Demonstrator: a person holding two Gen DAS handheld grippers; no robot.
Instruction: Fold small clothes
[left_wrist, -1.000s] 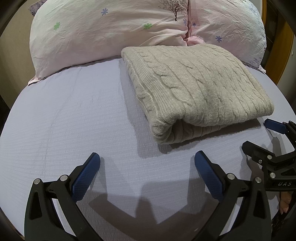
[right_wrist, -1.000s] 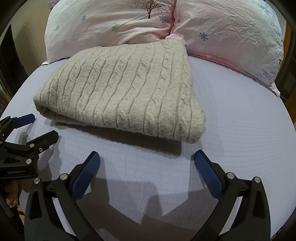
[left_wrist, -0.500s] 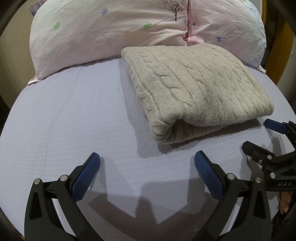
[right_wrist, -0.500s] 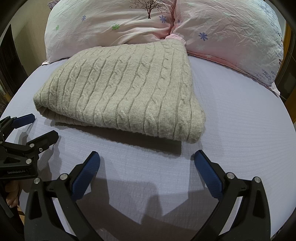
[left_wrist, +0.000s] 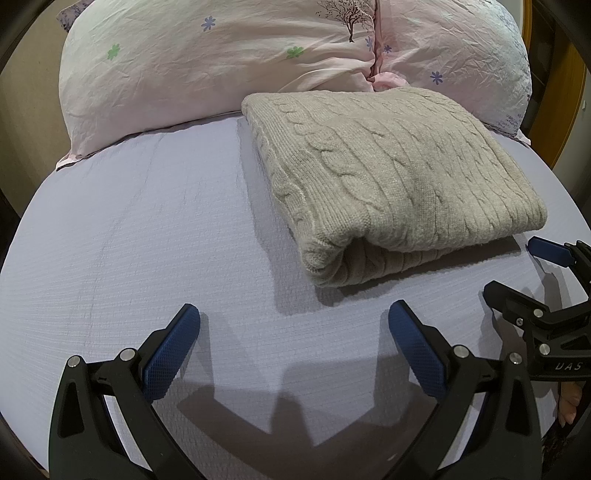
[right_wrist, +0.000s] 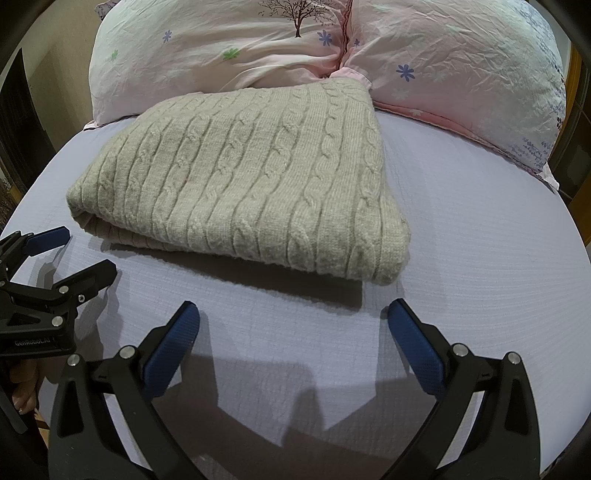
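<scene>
A beige cable-knit sweater (left_wrist: 391, 173) lies folded into a thick rectangle on the lilac bed sheet (left_wrist: 140, 240), its far edge against the pillows. It also shows in the right wrist view (right_wrist: 251, 177). My left gripper (left_wrist: 293, 325) is open and empty, held over the sheet just in front of the sweater's left front corner. My right gripper (right_wrist: 293, 325) is open and empty, in front of the sweater's right front corner. Each gripper shows in the other's view: the right one (left_wrist: 517, 273) at the right edge, the left one (right_wrist: 77, 254) at the left edge.
Two pink flowered pillows (left_wrist: 221, 55) (right_wrist: 461, 74) stand along the head of the bed behind the sweater. A wooden frame (left_wrist: 569, 110) shows at the far right. The sheet (right_wrist: 480, 240) spreads flat on both sides of the sweater.
</scene>
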